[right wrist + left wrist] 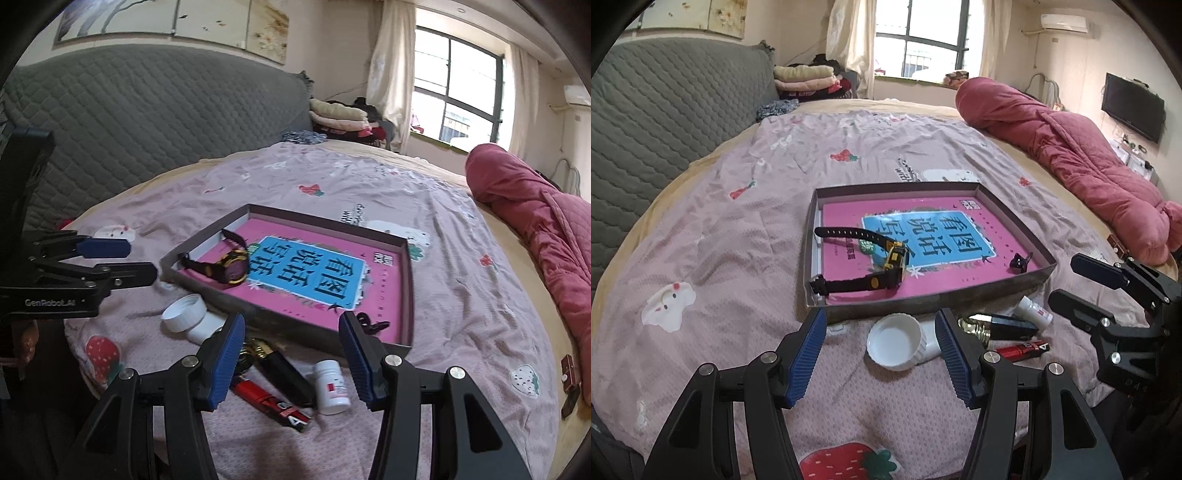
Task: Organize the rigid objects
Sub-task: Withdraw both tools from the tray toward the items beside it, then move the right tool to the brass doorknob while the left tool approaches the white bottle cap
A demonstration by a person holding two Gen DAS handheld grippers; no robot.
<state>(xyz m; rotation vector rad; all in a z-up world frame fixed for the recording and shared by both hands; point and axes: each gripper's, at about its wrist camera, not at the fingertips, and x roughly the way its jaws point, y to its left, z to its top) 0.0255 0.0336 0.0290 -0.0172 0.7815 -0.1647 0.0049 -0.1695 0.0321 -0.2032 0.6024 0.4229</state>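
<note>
Working from the bed [746, 206] down, I read the shallow box [1012, 286] near its middle as the collecting place: it already holds a pink book [849, 280], a black-and-yellow watch [886, 266] and a small dark clip [1019, 263]. The loose pieces lie just outside the box's near wall, toward the bed's near edge, probably waiting their turn: a white jar [897, 341] on its side, a black-and-gold tube [1001, 326], a red marker [1023, 350] and a small white bottle [331, 386]. My left tongs [882, 360] stand open and empty around the jar, not touching it; my right tongs [291, 363] are open and empty over the tube and bottle. Only the right view shows the bottle's red label; only the left shows the jar's hollow mouth.
</note>
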